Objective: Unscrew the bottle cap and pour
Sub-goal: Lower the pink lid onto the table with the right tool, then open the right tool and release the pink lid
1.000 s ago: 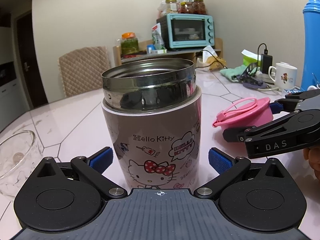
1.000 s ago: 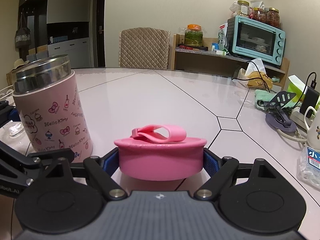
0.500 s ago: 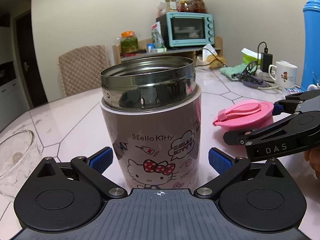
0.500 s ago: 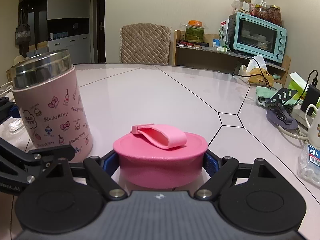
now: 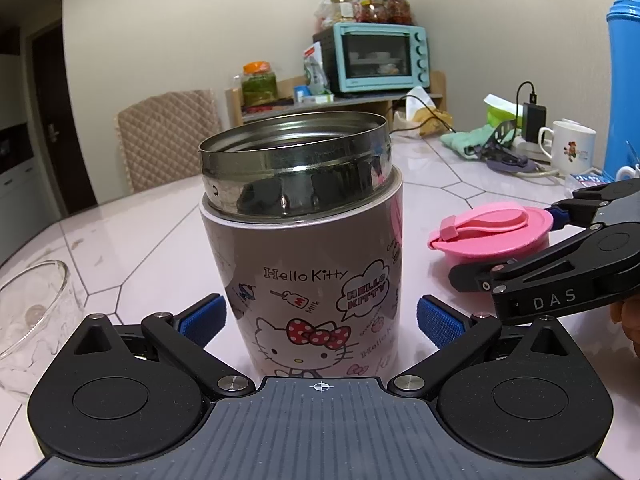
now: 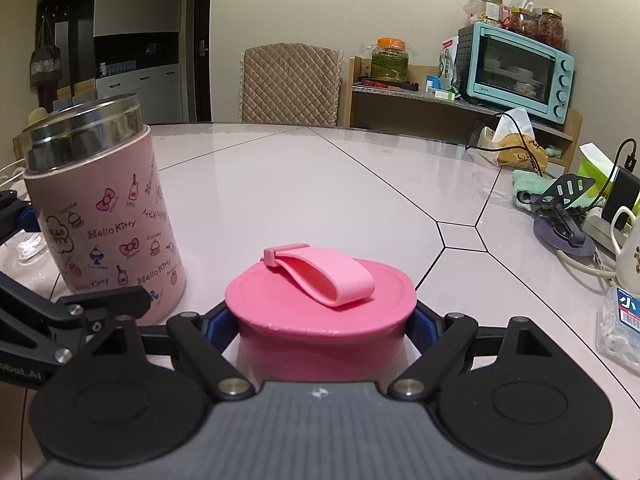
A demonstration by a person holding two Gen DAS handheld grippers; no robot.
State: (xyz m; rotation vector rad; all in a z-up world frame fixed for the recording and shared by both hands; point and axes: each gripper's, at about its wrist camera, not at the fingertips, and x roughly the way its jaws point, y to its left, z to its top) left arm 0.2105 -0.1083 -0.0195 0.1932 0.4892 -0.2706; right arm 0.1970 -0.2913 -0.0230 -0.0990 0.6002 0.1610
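Straddling the uncapped flask (image 5: 304, 248) with spread jaws, left gripper (image 5: 318, 318); pale tiled counter (image 5: 132, 240), glass bowl (image 5: 28, 312), toaster oven (image 5: 378, 56) behind. Pinching the pink cap (image 6: 320, 312), right gripper (image 6: 320, 326), low over counter; chair (image 6: 290, 86) beyond.

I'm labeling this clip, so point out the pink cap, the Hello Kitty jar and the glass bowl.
pink cap (image 6: 320, 300): right wrist view, on its flat top beside the strap.
Hello Kitty jar (image 5: 308, 276): left wrist view, on the printed front wall.
glass bowl (image 5: 32, 312): left wrist view, on its clear side wall.
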